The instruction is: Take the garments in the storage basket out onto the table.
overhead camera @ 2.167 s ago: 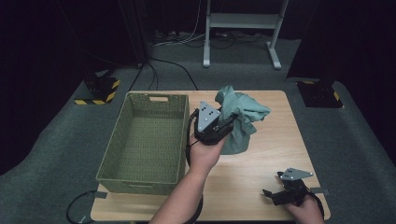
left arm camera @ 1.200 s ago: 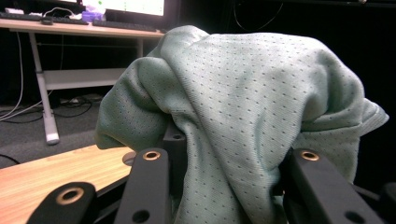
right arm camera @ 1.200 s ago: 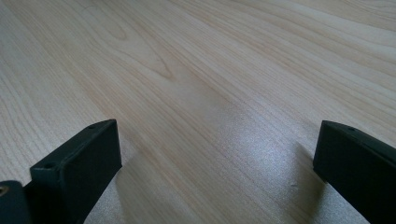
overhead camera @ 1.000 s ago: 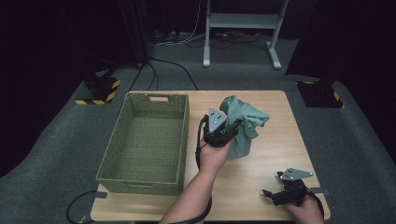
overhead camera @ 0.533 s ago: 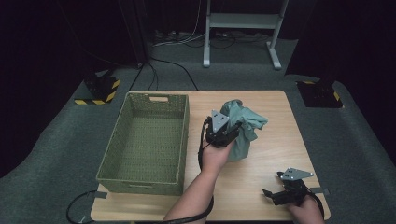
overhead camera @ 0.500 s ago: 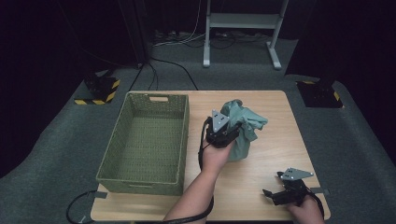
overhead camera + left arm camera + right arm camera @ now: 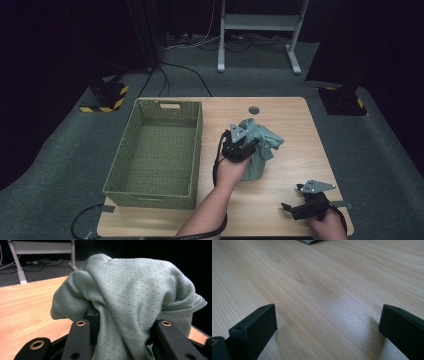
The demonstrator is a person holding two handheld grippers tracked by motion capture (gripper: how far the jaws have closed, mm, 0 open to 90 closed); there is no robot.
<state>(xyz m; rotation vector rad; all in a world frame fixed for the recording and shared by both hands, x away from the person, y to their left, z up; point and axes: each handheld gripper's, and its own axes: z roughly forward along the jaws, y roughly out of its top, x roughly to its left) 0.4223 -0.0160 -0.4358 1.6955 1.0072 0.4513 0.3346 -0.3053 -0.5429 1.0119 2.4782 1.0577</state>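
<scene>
Dark room, grey carpet [image 7: 60,165], white stand [image 7: 260,30], floor cables [image 7: 185,70]

The bunched pale green perforated cloth [image 7: 130,290] drapes over the left gripper [image 7: 120,340], hiding its jaw tips; the gripper's body blocks the cloth's near side in the high view

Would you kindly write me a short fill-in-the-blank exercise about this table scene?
1. The left gripper is shut on a pale green ____.
2. The woven basket on the table has ____ inside it.
3. The jaws of the right gripper stand ____, with bare wood between them.
4. The cloth is to the ____ of the basket in the high view.

Missing words: cloth; nothing; open; right
</scene>
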